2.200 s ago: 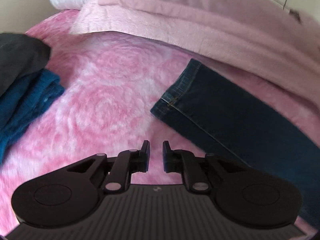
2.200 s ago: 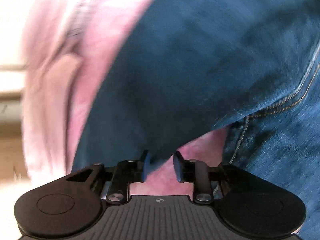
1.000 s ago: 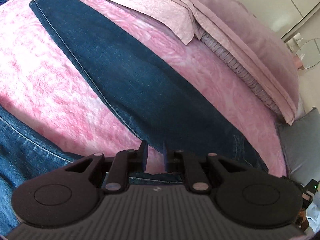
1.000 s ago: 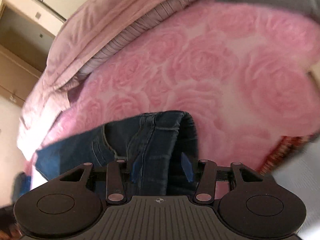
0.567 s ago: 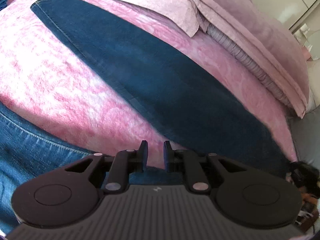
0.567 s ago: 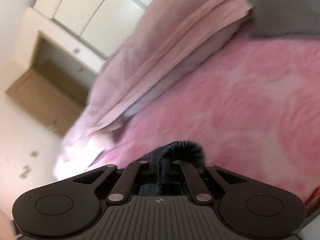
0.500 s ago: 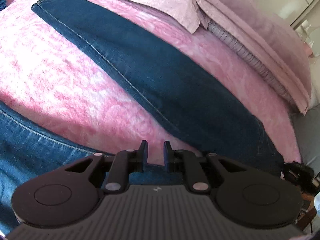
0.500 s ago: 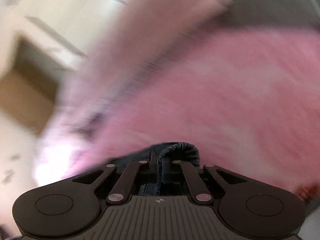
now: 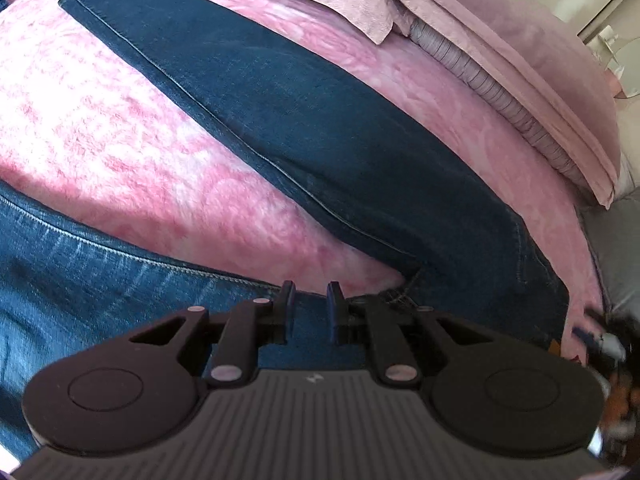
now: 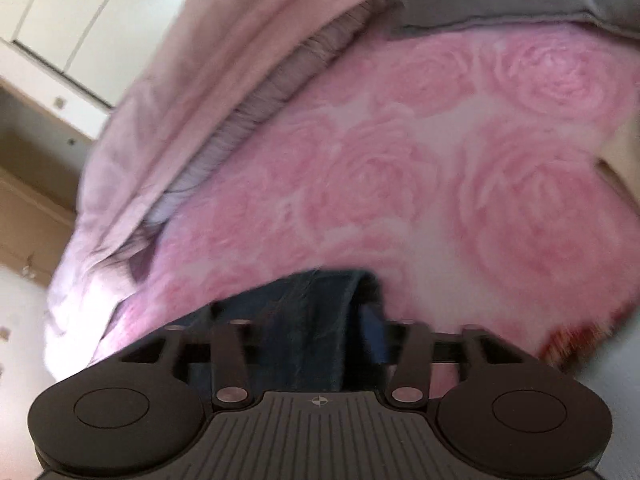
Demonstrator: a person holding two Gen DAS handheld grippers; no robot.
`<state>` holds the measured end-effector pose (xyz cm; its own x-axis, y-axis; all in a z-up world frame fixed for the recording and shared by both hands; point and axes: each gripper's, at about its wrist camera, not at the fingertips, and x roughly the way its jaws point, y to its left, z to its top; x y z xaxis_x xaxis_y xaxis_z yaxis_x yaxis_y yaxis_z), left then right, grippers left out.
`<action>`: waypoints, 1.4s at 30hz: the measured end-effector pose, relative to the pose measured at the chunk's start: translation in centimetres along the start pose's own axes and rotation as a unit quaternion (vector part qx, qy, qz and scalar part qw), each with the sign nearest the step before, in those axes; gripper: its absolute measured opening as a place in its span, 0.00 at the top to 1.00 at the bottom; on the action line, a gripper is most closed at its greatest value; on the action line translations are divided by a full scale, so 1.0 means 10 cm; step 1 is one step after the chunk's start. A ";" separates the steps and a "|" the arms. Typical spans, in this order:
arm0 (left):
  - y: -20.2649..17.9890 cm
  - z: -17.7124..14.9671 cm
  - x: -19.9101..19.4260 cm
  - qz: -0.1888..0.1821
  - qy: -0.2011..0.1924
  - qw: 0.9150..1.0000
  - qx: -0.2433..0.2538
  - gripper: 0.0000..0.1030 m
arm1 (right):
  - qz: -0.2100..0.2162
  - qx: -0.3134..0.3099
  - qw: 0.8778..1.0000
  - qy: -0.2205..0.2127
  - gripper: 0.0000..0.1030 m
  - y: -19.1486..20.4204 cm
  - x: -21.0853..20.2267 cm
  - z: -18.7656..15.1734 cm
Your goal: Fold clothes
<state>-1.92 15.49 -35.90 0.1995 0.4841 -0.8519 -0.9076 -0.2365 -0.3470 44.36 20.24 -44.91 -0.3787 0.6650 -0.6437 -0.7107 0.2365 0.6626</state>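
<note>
On the pink rose-print blanket (image 9: 100,128) the jeans (image 9: 304,120) lie flat, one leg stretched out. Left gripper (image 9: 310,304) nearly closed, nothing visibly pinched. Right gripper (image 10: 316,320) has just been opening, jaws apart, a denim fold between them, ungripped.

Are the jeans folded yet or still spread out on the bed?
Still spread: the two legs of the jeans lie splayed apart on the pink blanket, one stretched out long, nothing doubled over.
</note>
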 end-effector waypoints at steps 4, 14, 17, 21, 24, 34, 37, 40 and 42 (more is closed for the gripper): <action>0.00 -0.01 -0.06 0.000 -0.001 1.000 -0.005 0.89 | 0.031 -0.010 0.999 0.044 0.52 0.09 -0.27 -0.37; -0.03 -0.07 -0.07 -0.005 0.009 1.000 -0.011 0.89 | -0.023 -0.058 0.991 0.122 0.68 0.30 -0.35 -0.71; -0.05 -0.09 -0.08 -0.011 0.009 1.000 -0.007 0.89 | -0.018 -0.035 0.989 0.140 0.68 0.23 -0.16 -0.77; -0.04 -0.10 -0.09 -0.008 0.010 1.000 -0.003 0.89 | -0.028 -0.051 0.990 0.126 0.98 0.31 -0.07 -0.79; -0.01 -0.09 -0.10 -0.007 0.010 1.000 -0.004 0.89 | -0.069 -0.127 0.985 0.097 0.99 0.62 -0.33 -0.84; 0.08 -0.22 0.02 -0.002 0.034 0.999 0.000 0.89 | -0.134 -0.089 0.980 0.115 0.82 0.32 -0.13 -0.90; 0.14 -0.24 0.00 0.001 0.037 0.999 -0.008 0.89 | -0.120 -0.068 0.984 0.113 0.61 0.26 -0.42 -0.96; 0.19 -0.26 -0.04 0.003 0.036 0.999 -0.009 0.89 | -0.100 -0.038 0.985 0.135 0.60 0.13 -0.69 -1.11; 0.20 -0.30 -0.07 0.005 0.037 0.999 -0.003 0.89 | -0.110 -0.043 0.982 0.150 0.60 0.09 -0.79 -1.28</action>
<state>-2.79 12.18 -37.12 0.2173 0.4180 -0.8821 -0.9078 -0.2455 -0.3399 39.11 6.14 -44.14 -0.3592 0.3639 -0.8594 -0.8374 0.2809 0.4689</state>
